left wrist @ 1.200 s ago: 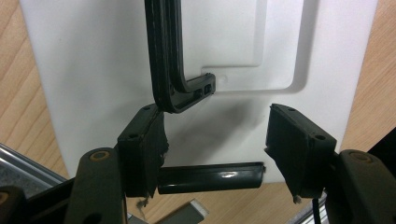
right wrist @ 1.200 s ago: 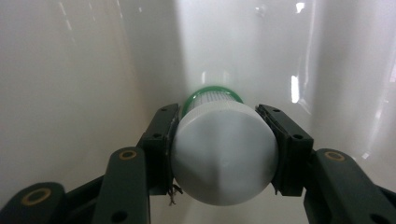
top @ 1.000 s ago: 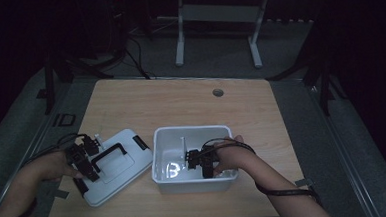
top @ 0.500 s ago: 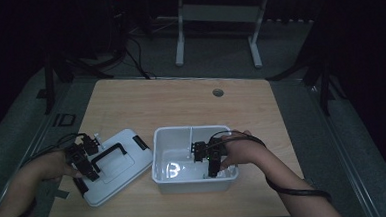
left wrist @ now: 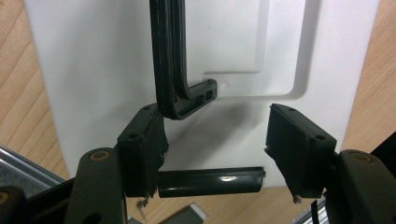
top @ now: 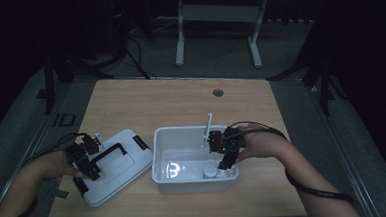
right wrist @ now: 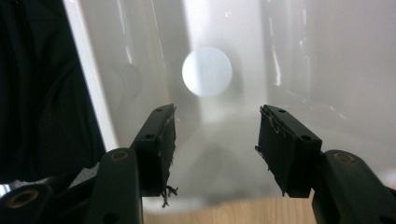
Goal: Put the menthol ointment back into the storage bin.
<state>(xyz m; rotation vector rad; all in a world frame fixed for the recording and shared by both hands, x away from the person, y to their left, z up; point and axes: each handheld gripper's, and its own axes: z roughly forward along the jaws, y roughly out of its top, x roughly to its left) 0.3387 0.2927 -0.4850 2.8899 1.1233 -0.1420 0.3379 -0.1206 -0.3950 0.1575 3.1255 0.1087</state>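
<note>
From the high view I have the white bin [top: 193, 158] sitting on the wooden table [top: 181, 104] toward my near edge, with its lid [top: 115, 165] lying flat just to the left of it, black handle [top: 108, 154] up. My right gripper [top: 227, 159] is dipped over the bin's right end, angled down toward a small white round piece [top: 210, 171] on the bin floor by the near wall; my left gripper [top: 86, 164] hovers over the lid's near-left part. A thin white stick-like thing [top: 207, 130] leans up at the bin's far wall; I can't tell what it is. In the left gripper view the jaws stand spread and hold nothing: the handle [left wrist: 170, 65] runs away from me along its long axis and bends just ahead of the left finger [left wrist: 142, 149], nearly touching it, so the handle lies up and left of the gap rather than inside it. In the right gripper view the jaws are likewise parted and empty, pointing down into the bin [right wrist: 299, 56], and the round piece [right wrist: 207, 72] lies straight ahead beyond the gap, a little left of centre. It reads as a flat disc here, with no long axis to line up on. I judge the right gripper is the nearer one for it, needing only to travel forward and down.
</note>
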